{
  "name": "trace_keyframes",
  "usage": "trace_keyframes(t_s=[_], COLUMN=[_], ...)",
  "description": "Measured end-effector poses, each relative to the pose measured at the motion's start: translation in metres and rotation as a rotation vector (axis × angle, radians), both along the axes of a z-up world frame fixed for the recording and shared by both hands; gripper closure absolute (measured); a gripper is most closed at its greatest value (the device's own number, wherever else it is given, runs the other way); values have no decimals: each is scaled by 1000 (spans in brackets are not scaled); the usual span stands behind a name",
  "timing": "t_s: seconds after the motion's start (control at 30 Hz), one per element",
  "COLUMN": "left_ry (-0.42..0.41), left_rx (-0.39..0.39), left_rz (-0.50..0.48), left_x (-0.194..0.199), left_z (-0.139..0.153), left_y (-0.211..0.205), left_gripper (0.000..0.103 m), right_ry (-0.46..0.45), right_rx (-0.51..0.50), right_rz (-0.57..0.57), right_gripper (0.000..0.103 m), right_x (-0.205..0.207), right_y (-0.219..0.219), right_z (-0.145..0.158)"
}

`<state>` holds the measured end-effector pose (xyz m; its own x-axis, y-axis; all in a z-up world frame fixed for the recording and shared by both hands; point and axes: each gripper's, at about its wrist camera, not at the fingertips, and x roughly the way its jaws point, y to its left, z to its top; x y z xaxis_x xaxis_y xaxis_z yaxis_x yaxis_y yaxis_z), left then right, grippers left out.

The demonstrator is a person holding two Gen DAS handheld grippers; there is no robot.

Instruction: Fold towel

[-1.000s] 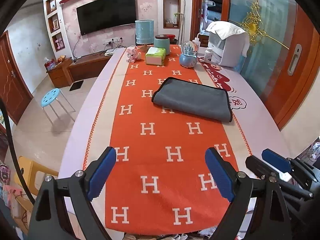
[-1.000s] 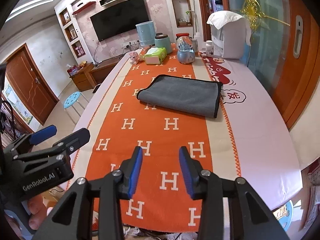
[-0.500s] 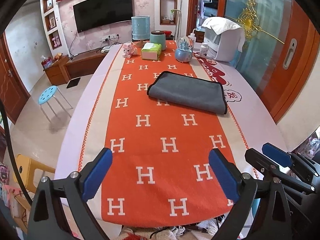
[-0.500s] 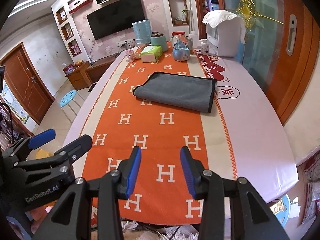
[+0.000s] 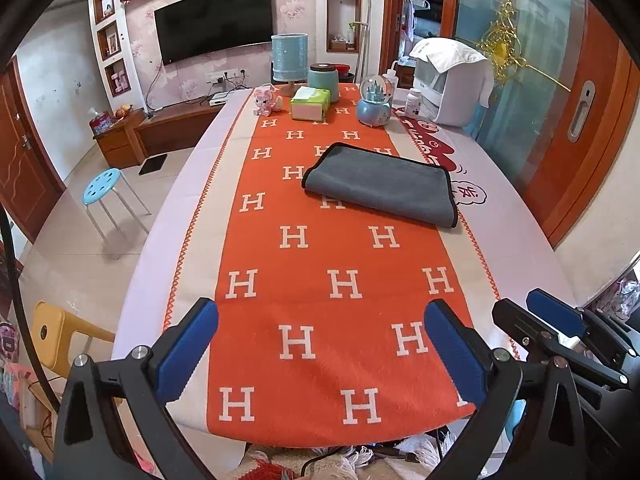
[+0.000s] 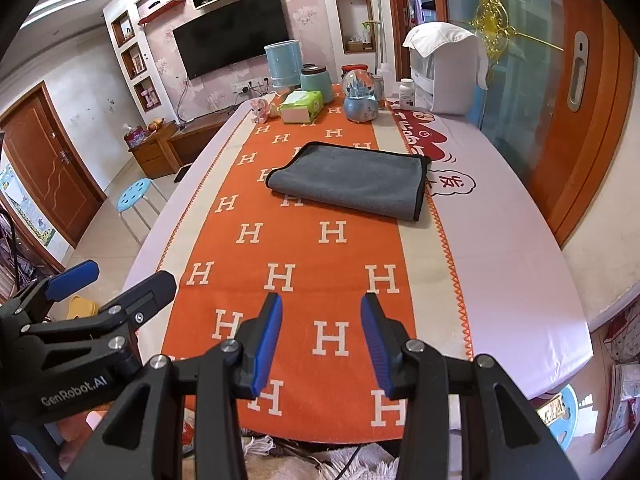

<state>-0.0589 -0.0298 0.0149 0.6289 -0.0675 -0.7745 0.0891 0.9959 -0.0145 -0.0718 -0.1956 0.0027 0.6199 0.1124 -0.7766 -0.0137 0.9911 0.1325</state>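
Note:
A grey towel (image 5: 382, 184) with a black edge lies folded flat on the orange H-patterned table runner (image 5: 320, 280), beyond the table's middle; it also shows in the right wrist view (image 6: 352, 182). My left gripper (image 5: 320, 344) is wide open and empty, above the table's near edge, far short of the towel. My right gripper (image 6: 320, 340) is open and empty, also near the front edge. The right gripper shows at the lower right of the left wrist view (image 5: 556, 328). The left gripper shows at the lower left of the right wrist view (image 6: 80, 296).
At the table's far end stand a green tissue box (image 5: 310, 104), a pink toy (image 5: 266, 100), a snow globe (image 5: 374, 102), a teal jar (image 5: 322, 78), a blue canister (image 5: 289, 58) and a white appliance (image 5: 452, 88). A blue stool (image 5: 102, 182) stands left of the table.
Both grippers have pulled back from the towel toward the table's near edge, so the towel looks farther away. The towel has not moved. Both stay open.

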Motion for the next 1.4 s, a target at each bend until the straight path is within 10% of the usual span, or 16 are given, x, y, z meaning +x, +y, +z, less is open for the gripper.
trace_keyframes(t_s=[1.4], left_ry=[16], left_rx=[-23], left_rz=[0], left_x=[-1], left_z=[-1], left_y=[-3], left_gripper=[1], right_ry=[-4], right_rx=[-25], right_rz=[-18], right_gripper=[62], right_x=[-4], right_y=[1], right_z=[-2])
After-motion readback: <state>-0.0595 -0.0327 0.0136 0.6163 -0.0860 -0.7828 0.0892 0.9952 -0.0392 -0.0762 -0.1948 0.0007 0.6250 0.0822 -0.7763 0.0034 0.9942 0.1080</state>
